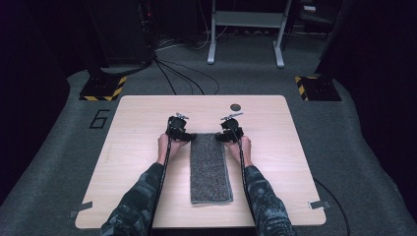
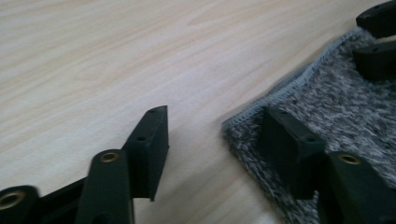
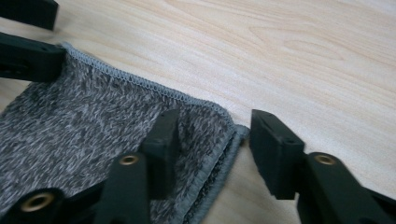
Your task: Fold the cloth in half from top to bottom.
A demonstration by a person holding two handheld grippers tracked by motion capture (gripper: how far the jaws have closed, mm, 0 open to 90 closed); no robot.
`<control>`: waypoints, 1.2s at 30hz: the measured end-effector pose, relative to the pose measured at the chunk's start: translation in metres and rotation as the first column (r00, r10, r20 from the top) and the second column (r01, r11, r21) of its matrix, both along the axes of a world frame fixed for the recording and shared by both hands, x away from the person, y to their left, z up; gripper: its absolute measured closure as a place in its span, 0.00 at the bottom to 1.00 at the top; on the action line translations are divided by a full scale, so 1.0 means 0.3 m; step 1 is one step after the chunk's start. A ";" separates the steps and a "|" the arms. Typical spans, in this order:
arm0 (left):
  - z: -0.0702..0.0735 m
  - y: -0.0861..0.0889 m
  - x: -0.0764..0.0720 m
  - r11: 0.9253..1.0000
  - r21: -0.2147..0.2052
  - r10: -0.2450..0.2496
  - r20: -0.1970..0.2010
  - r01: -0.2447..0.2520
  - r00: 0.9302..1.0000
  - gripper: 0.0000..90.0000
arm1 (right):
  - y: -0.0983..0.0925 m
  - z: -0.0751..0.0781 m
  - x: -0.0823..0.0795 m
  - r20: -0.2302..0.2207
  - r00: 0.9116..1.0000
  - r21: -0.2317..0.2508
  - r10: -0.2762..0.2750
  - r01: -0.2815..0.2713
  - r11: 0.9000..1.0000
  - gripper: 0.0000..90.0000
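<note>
1. High view: a grey towel lies folded into a long narrow strip down the middle of the table, running from the person's edge toward the far side. The left gripper and right gripper sit at its two far corners, one at each. The towel looks already folded lengthwise; I judge a further fold, far end toward near end, is what remains.

2. Left gripper view: the jaws stand apart, straddling the towel's far left corner, one jaw resting on the pile and the other on bare wood just beside the stitched edge. Nothing is pinched yet. The right gripper shows at the upper right corner.

3. Right gripper view: the jaws are likewise spread across the towel's far right corner, one on the cloth and one on the table. Stacked layers show at the corner's edge, so the grasp must take all of them. No lift has begun.
</note>
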State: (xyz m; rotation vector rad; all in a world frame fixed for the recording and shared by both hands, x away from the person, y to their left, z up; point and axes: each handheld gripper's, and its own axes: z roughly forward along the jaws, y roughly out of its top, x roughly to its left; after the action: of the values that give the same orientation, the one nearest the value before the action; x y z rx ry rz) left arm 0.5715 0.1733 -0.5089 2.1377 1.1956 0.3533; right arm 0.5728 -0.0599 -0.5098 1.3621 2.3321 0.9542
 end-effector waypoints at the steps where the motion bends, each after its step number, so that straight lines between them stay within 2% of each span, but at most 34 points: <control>1: -0.004 -0.004 -0.003 1.000 0.002 -0.002 0.013 0.002 1.000 0.52 | 0.004 0.001 -0.002 0.002 1.000 -0.005 -0.002 0.002 1.000 0.65; 2: -0.005 -0.008 -0.007 1.000 -0.004 -0.001 0.016 0.001 1.000 0.55 | 0.004 0.001 -0.002 0.003 1.000 -0.012 0.003 -0.003 1.000 0.68; 3: -0.004 -0.013 -0.009 1.000 -0.001 -0.016 0.019 0.016 1.000 0.63 | 0.006 0.003 -0.004 0.003 1.000 -0.026 0.009 -0.009 1.000 0.75; 5: -0.004 -0.017 -0.011 1.000 0.000 -0.020 0.017 0.020 1.000 0.66 | 0.007 0.003 -0.005 0.004 1.000 -0.026 0.011 -0.010 1.000 0.78; 6: -0.004 -0.021 -0.011 1.000 0.003 -0.023 0.022 0.023 1.000 0.74 | 0.008 0.003 -0.007 0.001 1.000 -0.023 0.016 -0.016 1.000 0.83; 7: -0.004 -0.025 -0.013 1.000 0.005 -0.026 0.021 0.026 0.999 0.74 | 0.008 0.003 -0.007 0.001 1.000 -0.023 0.016 -0.016 1.000 0.83; 8: -0.004 -0.026 -0.014 1.000 0.004 -0.030 0.019 0.030 0.999 0.78 | 0.009 0.003 -0.007 -0.001 1.000 -0.025 0.018 -0.018 1.000 0.85; 12: -0.015 -0.036 -0.031 1.000 -0.017 -0.018 0.047 0.019 0.999 0.95 | 0.005 0.001 -0.010 -0.018 1.000 0.011 0.014 -0.014 1.000 0.91; 17: -0.009 -0.033 -0.037 1.000 -0.015 -0.022 0.049 0.023 0.999 0.96 | -0.006 0.003 -0.014 -0.028 1.000 0.034 0.008 -0.007 0.999 0.92; 20: 0.016 -0.027 -0.057 0.999 -0.035 -0.026 0.078 0.028 0.997 0.96 | -0.024 0.018 -0.031 -0.005 1.000 0.062 0.010 -0.010 0.998 0.92; 23: 0.033 -0.029 -0.068 0.998 -0.053 -0.019 0.100 0.025 0.995 0.96 | -0.032 0.031 -0.042 0.026 1.000 0.071 0.011 -0.012 0.997 0.92; 26: 0.067 -0.026 -0.079 0.998 -0.051 -0.030 0.132 0.037 0.991 0.96 | -0.040 0.061 -0.059 0.049 0.999 0.089 0.008 -0.012 0.996 0.93; 27: 0.080 -0.029 -0.084 0.998 -0.050 -0.025 0.152 0.033 0.988 0.97 | -0.045 0.088 -0.066 0.080 0.997 0.094 0.013 -0.020 0.995 0.93; 28: 0.100 -0.031 -0.089 0.999 -0.036 -0.029 0.178 0.036 0.984 0.97 | -0.044 0.098 -0.070 0.083 0.997 0.100 0.011 -0.019 0.995 0.93; 30: 0.111 -0.029 -0.089 0.999 -0.032 -0.035 0.183 0.041 0.982 0.97 | -0.044 0.111 -0.072 0.094 0.996 0.101 0.011 -0.021 0.995 0.93; 31: 0.121 -0.029 -0.089 0.999 -0.034 -0.030 0.194 0.037 0.981 0.97 | -0.043 0.136 -0.073 0.120 0.993 0.100 0.019 -0.032 0.995 0.93; 36: 0.175 -0.026 -0.084 0.999 -0.028 -0.026 0.234 0.033 0.972 0.97 | -0.036 0.182 -0.078 0.163 0.987 0.106 0.015 -0.032 0.994 0.93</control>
State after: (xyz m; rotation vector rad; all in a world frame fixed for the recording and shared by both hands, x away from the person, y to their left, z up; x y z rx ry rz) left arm 0.5463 0.1654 -0.4563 2.0203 1.0270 0.5524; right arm 0.5493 -0.0706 -0.4551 1.2472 2.2092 1.1678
